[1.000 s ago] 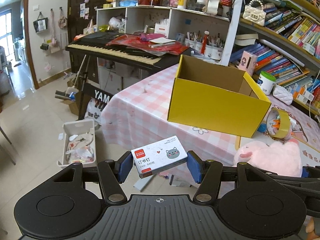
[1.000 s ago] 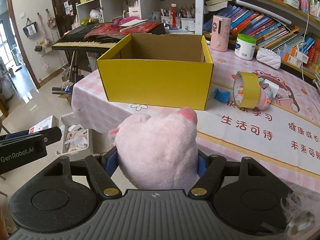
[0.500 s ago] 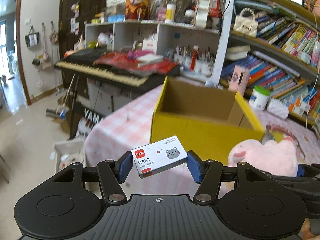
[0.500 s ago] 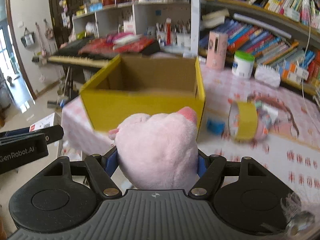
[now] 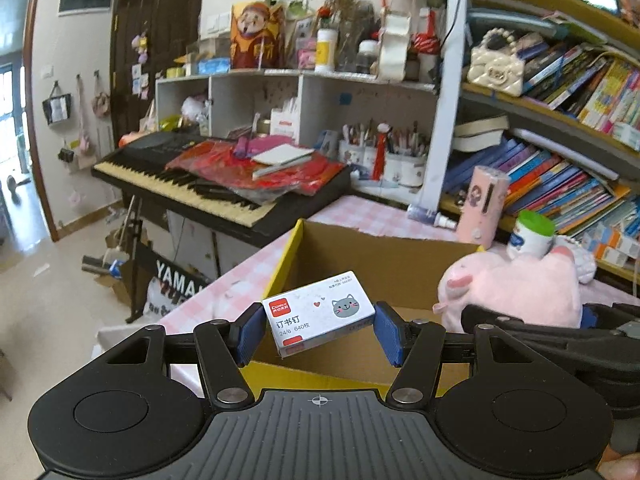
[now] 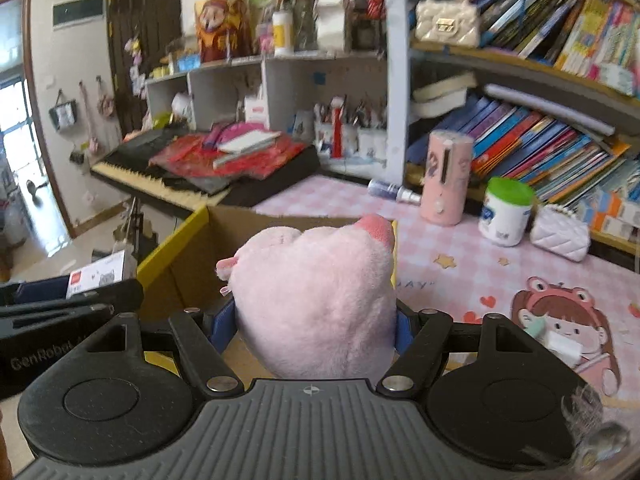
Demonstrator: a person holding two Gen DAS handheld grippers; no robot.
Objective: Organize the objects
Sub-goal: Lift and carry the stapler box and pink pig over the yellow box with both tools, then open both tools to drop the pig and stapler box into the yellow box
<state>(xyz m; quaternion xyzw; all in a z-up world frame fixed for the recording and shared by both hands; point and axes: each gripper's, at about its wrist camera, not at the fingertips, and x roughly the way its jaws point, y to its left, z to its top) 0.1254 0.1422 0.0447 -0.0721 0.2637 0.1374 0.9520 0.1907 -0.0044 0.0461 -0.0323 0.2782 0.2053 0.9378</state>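
Both loads had advanced over the yellow box (image 5: 384, 264) since a second earlier: my left gripper (image 5: 319, 326) pinched the stiff, light staple box (image 5: 320, 312) endwise, my right gripper (image 6: 308, 326) squeezed the soft plush pig (image 6: 316, 296).

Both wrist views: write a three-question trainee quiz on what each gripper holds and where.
1. True or false: the left gripper holds a white cardboard staple box with a cat face.
2. What does the right gripper clamp? A) tape roll B) pink plush toy C) book
3. Fill in: both items hang over the open yellow cardboard ____.

Key: 1 true; 2 B; 3 box.
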